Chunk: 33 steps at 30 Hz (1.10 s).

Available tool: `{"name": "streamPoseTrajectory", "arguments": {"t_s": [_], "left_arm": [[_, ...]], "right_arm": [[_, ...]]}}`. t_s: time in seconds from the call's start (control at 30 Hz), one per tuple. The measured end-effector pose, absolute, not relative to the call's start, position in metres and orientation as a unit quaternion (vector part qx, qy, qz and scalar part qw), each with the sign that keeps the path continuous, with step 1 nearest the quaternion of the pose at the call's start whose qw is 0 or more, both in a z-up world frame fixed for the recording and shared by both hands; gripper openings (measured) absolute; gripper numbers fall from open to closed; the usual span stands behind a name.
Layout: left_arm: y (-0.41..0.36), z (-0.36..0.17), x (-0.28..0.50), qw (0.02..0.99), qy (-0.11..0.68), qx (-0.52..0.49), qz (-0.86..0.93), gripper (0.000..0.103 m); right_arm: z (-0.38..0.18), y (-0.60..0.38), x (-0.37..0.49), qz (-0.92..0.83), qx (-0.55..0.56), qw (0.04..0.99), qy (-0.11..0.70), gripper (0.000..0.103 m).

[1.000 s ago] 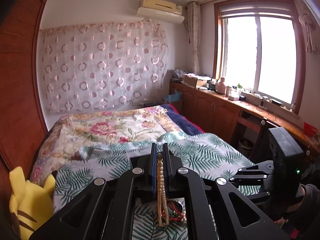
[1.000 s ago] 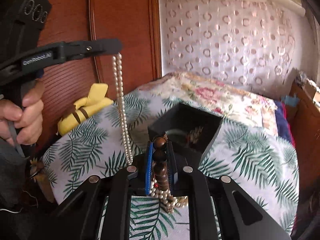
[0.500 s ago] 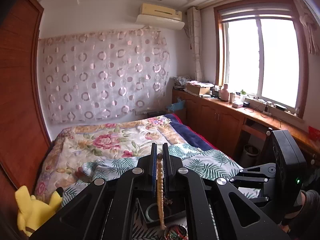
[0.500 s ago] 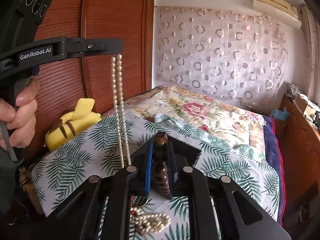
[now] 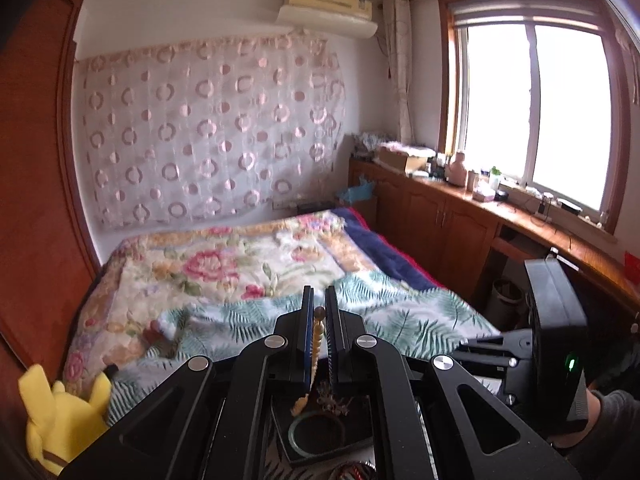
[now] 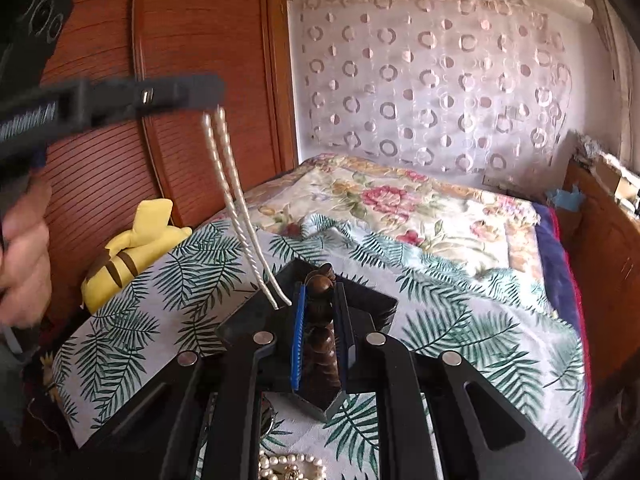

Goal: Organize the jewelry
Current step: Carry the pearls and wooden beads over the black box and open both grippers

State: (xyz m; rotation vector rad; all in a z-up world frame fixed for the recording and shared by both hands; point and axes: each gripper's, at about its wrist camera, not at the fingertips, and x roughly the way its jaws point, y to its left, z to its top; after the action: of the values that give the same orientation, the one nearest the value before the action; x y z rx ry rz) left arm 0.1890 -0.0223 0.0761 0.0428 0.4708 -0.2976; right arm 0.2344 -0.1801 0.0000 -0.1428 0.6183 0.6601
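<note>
Left wrist view
- Left tongs [image 5: 318,344]: pinching the pearl necklace [image 5: 316,356], jaws nearly closed on the strand.
- Change: a second ago the bed filled the space under the tongs; now the black jewelry box [image 5: 332,432] is sitting below them, a green bangle [image 5: 316,434] inside.
- Strand: dangling into the box.

Right wrist view
- Right tongs [image 6: 320,320]: gripping the brown bead bracelet [image 6: 320,312], jaws narrow.
- Box [image 6: 376,308]: lying on the palm-print bedspread [image 6: 460,320], directly beyond the tongs, closer than before.
- Leftover: loose pearls [image 6: 288,466] waiting on the bedspread.

Meaning: both pieces are probably arriving for the drop.
</note>
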Motion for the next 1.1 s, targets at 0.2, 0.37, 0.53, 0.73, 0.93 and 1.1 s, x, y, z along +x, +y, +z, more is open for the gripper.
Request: {"name": "streamPoseTrajectory", "arguments": {"t_s": [0.2,0.37,0.53,0.73,0.93,1.1], "left_arm": [[-0.018,0.026,0.205,0.949,0.28,0.009,-0.147,0.005],[-0.014,0.0,0.205,0.942,0.303,0.001,-0.146,0.007],[-0.009,-0.016,0.196,0.941,0.31,-0.001,-0.136,0.039],[-0.003,-0.03,0.175,0.941,0.313,0.003,-0.131,0.058],[0.006,-0.047,0.15,0.941,0.317,-0.008,-0.119,0.087],[0.014,-0.058,0.135,0.941,0.321,-0.004,-0.106,0.092]], "right_arm": [[-0.021,-0.171,0.244,0.319,-0.069,0.891,0.317,0.015],[-0.034,-0.168,0.244,0.316,-0.077,0.887,0.329,0.016],[-0.04,-0.171,0.241,0.313,-0.08,0.886,0.334,0.022],[-0.043,-0.182,0.22,0.309,-0.071,0.889,0.33,0.027],[-0.055,-0.189,0.189,0.321,-0.071,0.884,0.333,0.027],[-0.069,-0.188,0.172,0.329,-0.073,0.875,0.347,0.027]]}}
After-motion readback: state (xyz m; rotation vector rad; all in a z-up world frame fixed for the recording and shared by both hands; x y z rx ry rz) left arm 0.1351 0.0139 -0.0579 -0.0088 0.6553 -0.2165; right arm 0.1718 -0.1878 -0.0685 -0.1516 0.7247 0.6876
